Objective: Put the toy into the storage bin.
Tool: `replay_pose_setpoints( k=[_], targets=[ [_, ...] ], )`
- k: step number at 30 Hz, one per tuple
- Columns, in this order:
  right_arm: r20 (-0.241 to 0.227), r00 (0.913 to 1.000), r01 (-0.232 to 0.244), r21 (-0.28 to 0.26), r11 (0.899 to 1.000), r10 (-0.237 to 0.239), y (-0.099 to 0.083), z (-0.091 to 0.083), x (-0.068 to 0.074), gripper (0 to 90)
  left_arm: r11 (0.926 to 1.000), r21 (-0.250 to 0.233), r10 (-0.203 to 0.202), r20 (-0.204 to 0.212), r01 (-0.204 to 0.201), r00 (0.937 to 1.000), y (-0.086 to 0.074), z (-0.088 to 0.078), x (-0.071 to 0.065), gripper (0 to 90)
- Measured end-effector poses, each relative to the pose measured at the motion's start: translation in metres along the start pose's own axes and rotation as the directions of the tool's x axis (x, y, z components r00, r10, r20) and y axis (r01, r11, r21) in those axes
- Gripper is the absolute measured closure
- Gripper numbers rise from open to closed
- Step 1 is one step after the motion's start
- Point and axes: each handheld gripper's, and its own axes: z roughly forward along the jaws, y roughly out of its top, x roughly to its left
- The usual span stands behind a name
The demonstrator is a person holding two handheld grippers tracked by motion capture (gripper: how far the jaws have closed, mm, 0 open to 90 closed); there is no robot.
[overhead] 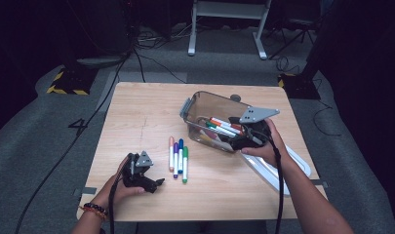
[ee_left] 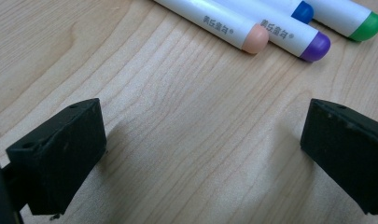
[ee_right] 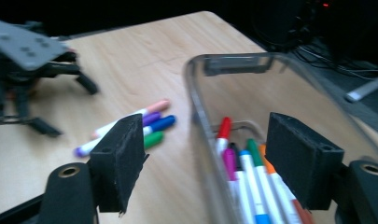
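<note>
- The right gripper (overhead: 251,134) hangs over the near end of the clear box (overhead: 197,103), jaws apart with nothing between them. One jaw sits inside the box wall and the other outside it, a placing that fits a pen just dropped in.
- The pens in the box (ee_right: 245,161) lie side by side along its length, so they stack flat and leave room for more.
- The left gripper (overhead: 153,183) rests low on the table (overhead: 136,112), jaws spread wide and empty, pointing toward the four loose pens (overhead: 178,158).
- Those pens lie in a neat row just beside the box, caps toward the left gripper: peach (ee_left: 254,39), purple (ee_left: 316,46), blue and green. I judge they are next to be picked up.
- A white lid (overhead: 302,168) lies at the person's right, off the box so the top stays open.
</note>
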Motion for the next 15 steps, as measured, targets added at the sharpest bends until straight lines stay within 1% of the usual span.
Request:
replay_pose_setpoints(
  k=[3,5,7,9,13,15],
  targets=[
    [-0.007,0.9999,0.012,-0.001,1.0,-0.012,-0.007,-0.003,0.012,29.0,1.0,0.0,-0.002,0.001,0.002,1.0,0.0,0.0,0.0,0.4],
    [-0.022,0.9996,0.017,-0.005,1.0,-0.017,-0.012,-0.005,0.019,29.0,1.0,0.0,-0.001,-0.001,0.001,1.0,0.0,0.0,0.0,0.4],
    [-0.019,0.9996,0.022,-0.01,1.0,-0.022,-0.016,-0.005,0.025,29.1,1.0,0.0,-0.001,0.0,0.001,1.0,0.0,0.0,0.0,0.4],
    [-0.033,0.9991,0.026,-0.019,0.999,-0.026,-0.02,-0.005,0.031,29.2,1.0,0.0,-0.004,0.0,0.004,1.0,0.0,0.0,0.0,0.4],
    [-0.057,0.998,0.026,-0.023,0.999,-0.027,-0.028,0.003,0.043,29.1,1.0,0.001,-0.004,-0.004,0.004,1.0,0.0,0.0,0.0,0.5],
    [-0.061,0.9975,0.035,-0.009,0.999,-0.035,-0.033,0.011,0.049,29.1,1.0,0.001,-0.005,-0.004,0.005,1.0,0.0,0.0,0.0,0.5]
  ],
)
